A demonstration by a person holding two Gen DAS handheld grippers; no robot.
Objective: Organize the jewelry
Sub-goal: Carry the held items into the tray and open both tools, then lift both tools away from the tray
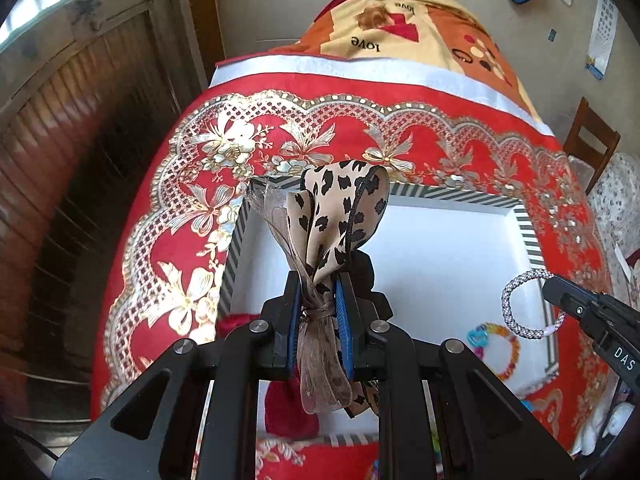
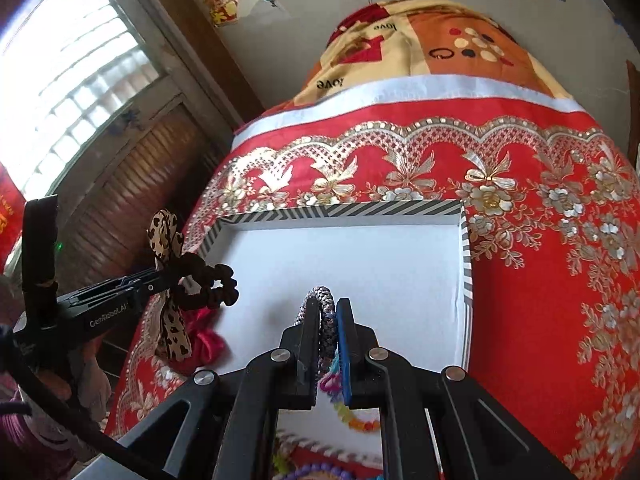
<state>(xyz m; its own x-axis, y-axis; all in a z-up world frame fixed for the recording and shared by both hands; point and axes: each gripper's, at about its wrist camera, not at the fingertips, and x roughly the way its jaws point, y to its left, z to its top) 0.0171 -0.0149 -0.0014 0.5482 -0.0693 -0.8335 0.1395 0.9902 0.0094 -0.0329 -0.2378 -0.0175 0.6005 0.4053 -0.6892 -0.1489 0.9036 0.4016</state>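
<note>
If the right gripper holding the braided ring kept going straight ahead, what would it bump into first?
Probably the white floor of the striped box. The right gripper, shut on the braided ring, points over it; nothing else seems to block the way, though depth is unclear.

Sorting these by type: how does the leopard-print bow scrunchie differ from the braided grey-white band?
The scrunchie is soft fabric, leopard-print ribbon with a sheer bow and a black ruffled loop; the band is a thin, smooth braided cord ring. The scrunchie is bulky and floppy; the band keeps a neat circle. The left tongs hold the scrunchie, the right tongs the band. Both are held above the white striped-rim tray.
</note>
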